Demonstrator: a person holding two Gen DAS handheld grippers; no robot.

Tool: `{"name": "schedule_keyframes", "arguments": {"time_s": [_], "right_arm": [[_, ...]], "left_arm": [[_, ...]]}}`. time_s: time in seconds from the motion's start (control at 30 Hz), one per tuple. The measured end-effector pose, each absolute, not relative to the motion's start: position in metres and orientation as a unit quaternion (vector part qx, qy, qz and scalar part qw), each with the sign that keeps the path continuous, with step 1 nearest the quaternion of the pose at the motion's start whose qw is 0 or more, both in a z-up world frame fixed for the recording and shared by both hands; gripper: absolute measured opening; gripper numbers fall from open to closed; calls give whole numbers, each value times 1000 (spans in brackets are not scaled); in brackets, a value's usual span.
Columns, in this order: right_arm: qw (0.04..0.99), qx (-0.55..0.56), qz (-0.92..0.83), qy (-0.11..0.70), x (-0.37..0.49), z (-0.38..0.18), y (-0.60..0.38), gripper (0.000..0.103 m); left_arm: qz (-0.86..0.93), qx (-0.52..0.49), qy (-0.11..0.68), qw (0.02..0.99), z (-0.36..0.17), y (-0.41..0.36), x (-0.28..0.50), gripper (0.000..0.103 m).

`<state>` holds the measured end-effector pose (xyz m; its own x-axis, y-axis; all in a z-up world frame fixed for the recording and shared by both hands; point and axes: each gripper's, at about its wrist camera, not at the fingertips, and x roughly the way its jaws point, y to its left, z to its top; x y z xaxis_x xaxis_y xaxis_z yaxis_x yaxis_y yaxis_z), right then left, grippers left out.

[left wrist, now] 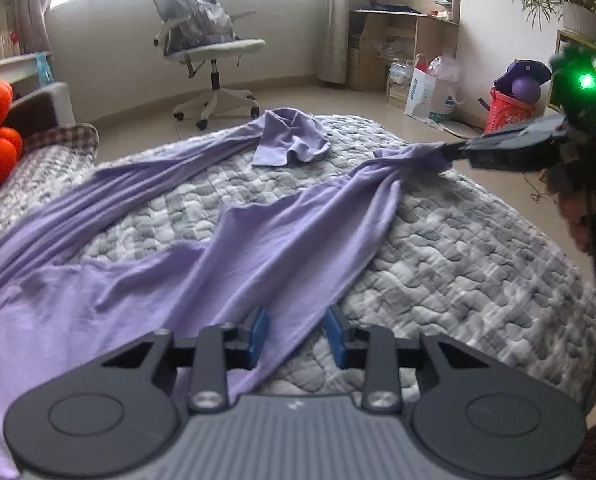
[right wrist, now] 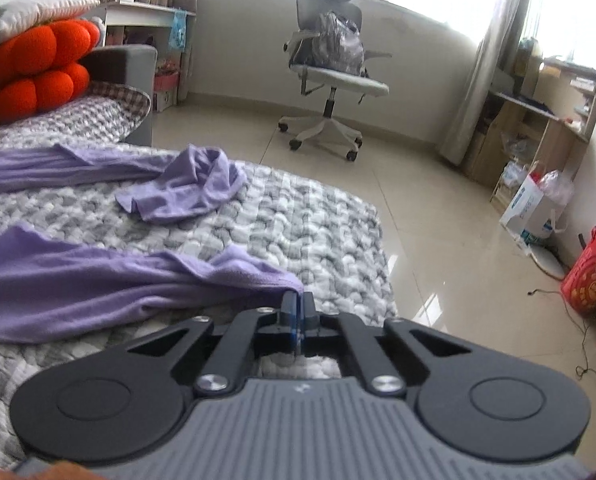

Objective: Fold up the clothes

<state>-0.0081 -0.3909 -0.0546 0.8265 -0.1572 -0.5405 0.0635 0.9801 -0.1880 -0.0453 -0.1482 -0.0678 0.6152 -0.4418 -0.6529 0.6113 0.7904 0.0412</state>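
Right wrist view: right gripper (right wrist: 298,300) clamps purple garment (right wrist: 97,292); left gripper (left wrist: 295,326) straddles cloth, unclamped; chair (right wrist: 330,68) beyond

lilac long-sleeved shirt (left wrist: 257,240) sprawled rumpled across the grey quilted bed, sleeves stretched apart, one cuff crumpled

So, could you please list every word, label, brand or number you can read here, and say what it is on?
Nothing can be read for certain.
White paper bag: blue print, too blurred to read.
Red basket: a coloured picture, no letters that can be made out.
Left claw: a small pale mark on its grey body, too small to read.
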Motion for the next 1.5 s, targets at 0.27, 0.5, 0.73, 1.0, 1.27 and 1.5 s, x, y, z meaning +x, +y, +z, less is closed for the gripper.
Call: {"name": "schedule_keyframes", "arguments": {"time_s": [0.27,0.5,0.73,1.0,1.27,1.5], "right_arm": [[957,-117,-72,257,-20,-24,-377,0],[954,-150,-84,246,-7,-7,-372,0],[946,-134,-69,286,47,-28,-380,0],[939,-92,-49,329,92,-45,-387,1],[939,-25,-49,339,95,-35,-409,12],[935,89,-26,343,58,-34,-437,40]], "left_arm": [[-290,126,317,894,-65,-145,-47,5],[-285,108,314,899,-59,-137,-46,1],[-277,108,319,900,-60,-135,-42,1],[-277,115,328,896,-64,-136,-40,1],[-279,104,331,895,-64,-135,-39,2],[-314,91,309,893,-56,-137,-47,3]]}}
